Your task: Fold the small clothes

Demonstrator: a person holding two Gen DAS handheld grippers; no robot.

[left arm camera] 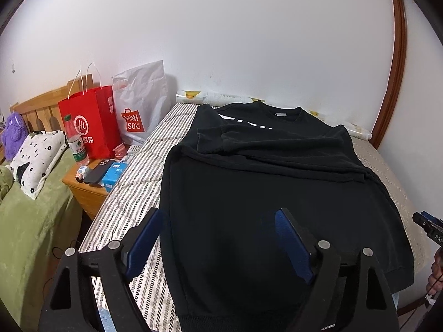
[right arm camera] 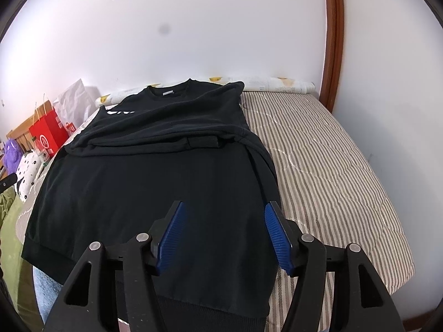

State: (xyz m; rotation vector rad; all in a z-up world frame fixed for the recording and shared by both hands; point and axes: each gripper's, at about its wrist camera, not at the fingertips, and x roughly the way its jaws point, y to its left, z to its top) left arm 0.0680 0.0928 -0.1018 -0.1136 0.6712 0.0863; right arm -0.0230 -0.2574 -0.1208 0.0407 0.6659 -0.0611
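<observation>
Judging by the black sweatshirt [left arm camera: 277,207] on the striped mattress [right arm camera: 332,166], you've folded both sleeves across; the hem fold remains, with left gripper [left arm camera: 218,238] and right gripper [right arm camera: 224,232] both spread, empty.

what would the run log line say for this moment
stage: sleeves folded in, hem not yet lifted | garment: black cotton sweatshirt flat on striped mattress | left gripper: open, empty | right gripper: open, empty
</observation>
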